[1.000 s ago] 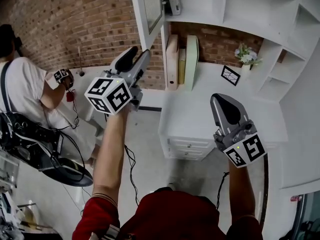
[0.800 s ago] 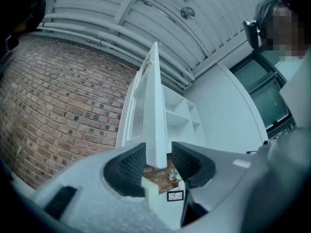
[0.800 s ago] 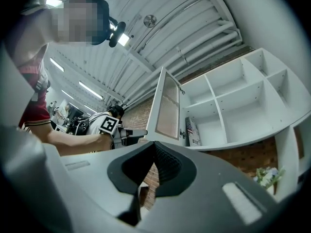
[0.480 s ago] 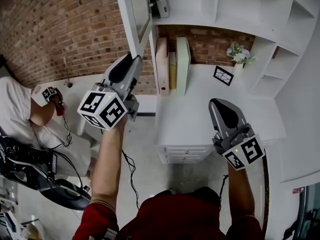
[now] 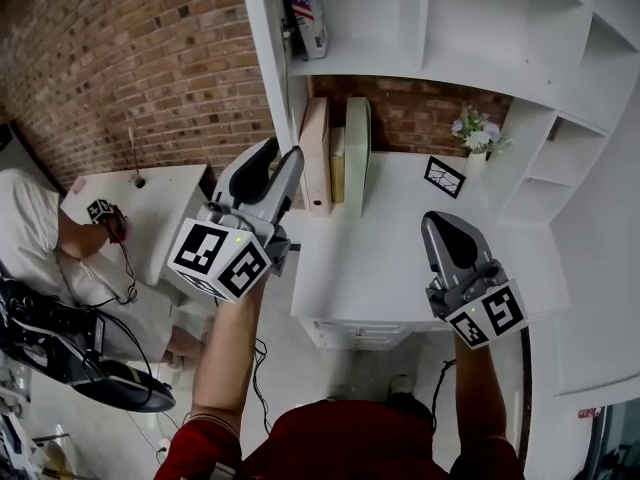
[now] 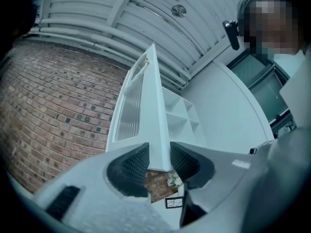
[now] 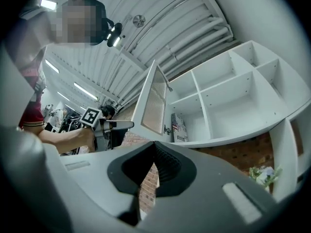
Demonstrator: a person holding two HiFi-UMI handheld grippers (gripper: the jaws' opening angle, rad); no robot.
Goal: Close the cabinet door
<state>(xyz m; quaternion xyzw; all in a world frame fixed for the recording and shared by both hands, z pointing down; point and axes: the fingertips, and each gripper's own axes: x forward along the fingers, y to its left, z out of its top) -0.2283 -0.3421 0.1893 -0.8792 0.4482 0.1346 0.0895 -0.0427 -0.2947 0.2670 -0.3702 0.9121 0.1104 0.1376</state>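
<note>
Left gripper view: the left gripper [image 6: 159, 160] has the lower edge of the cabinet door [image 6: 143, 106] between its jaws, which are opening, with the ribbed pads close on either side. The door stands open at the left of the white shelf unit [image 5: 480, 28], above the table's [image 5: 390, 258] left end. The right gripper [image 7: 154, 149], jaws together and empty, hangs over the table's near right.
</note>
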